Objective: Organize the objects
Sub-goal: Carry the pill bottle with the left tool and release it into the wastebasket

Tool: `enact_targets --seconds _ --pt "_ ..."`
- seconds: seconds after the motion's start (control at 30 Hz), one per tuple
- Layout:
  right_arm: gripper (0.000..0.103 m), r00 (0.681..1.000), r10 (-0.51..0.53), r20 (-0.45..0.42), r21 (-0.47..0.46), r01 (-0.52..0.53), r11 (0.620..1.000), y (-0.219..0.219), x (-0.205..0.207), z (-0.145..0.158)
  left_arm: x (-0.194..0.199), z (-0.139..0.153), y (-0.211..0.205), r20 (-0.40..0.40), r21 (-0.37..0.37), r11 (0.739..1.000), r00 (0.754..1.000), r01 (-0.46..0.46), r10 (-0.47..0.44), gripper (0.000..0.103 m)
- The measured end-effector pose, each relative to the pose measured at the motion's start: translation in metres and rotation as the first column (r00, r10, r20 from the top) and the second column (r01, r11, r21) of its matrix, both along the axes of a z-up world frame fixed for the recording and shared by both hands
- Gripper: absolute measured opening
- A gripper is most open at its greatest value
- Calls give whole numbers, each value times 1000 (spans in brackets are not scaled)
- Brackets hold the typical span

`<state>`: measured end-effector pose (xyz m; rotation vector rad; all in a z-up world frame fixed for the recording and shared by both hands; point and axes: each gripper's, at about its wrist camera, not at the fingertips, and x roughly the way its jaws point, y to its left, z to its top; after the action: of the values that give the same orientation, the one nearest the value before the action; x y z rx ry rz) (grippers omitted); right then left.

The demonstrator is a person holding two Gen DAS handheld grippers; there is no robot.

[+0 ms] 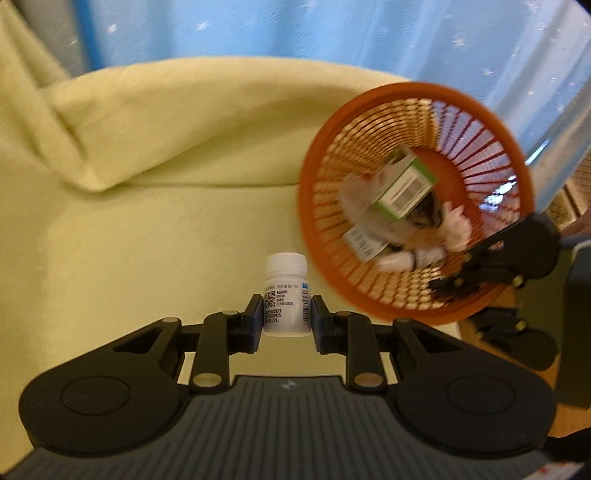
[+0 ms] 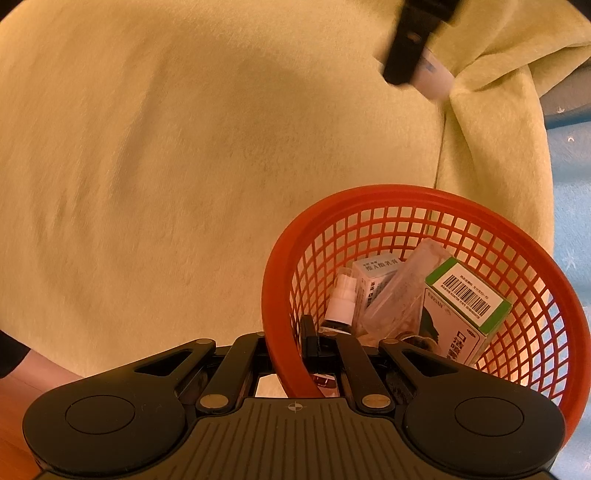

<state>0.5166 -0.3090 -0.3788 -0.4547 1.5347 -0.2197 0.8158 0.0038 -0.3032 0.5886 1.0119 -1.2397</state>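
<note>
Blurrily, left gripper (image 1: 287, 314) clamped on bottle (image 1: 286, 295) — right gripper (image 2: 286, 345) pinching basket (image 2: 280, 295) rim.

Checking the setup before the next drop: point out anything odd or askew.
The orange basket is tipped on its side toward the left gripper, which holds a white bottle; the right gripper pinches its rim. The boxes and spray bottle inside lie jumbled. Nothing has spilled.

Soft matt yellow cloth (image 1: 155, 192) with a fine nap, glossy orange plastic basket (image 2: 406, 199) with lattice walls, smooth white plastic bottle (image 1: 286, 295) with a printed paper label, matt black plastic left gripper (image 1: 287, 321), printed cardboard box (image 2: 461, 317), thin blue curtain fabric (image 1: 332, 33)
</note>
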Motion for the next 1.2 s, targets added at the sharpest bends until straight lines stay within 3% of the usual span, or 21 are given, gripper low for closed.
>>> enact_targets --seconds 0.27,0.37,0.43,0.47,0.6,0.9,1.2 --pt "1 1000 -10 16 0 10 1000 -1 -2 2 -23 1 -42 -58 -14 984 983 176 -176 22" --pt "0 1000 -13 23 2 13 1000 -2 -3 3 -26 1 -59 -140 -46 980 970 195 -200 21" --pt "0 999 -18 30 3 18 1000 -3 -3 3 -23 0 -71 -266 -95 976 940 195 -214 36" --pt "0 999 -19 32 4 19 1000 -3 -3 3 -22 2 -74 -275 -110 976 937 189 -213 42" --pt "0 999 -24 38 7 24 1000 -4 -4 4 -17 5 -77 -248 -115 980 950 164 -189 42" --pt "1 999 -24 46 9 23 1000 -4 -8 2 -10 2 -51 -168 -49 994 980 101 -108 42" --pt "1 999 -22 41 -6 22 1000 -7 -8 7 -2 -2 -18 -145 3 1000 989 26 -26 42"
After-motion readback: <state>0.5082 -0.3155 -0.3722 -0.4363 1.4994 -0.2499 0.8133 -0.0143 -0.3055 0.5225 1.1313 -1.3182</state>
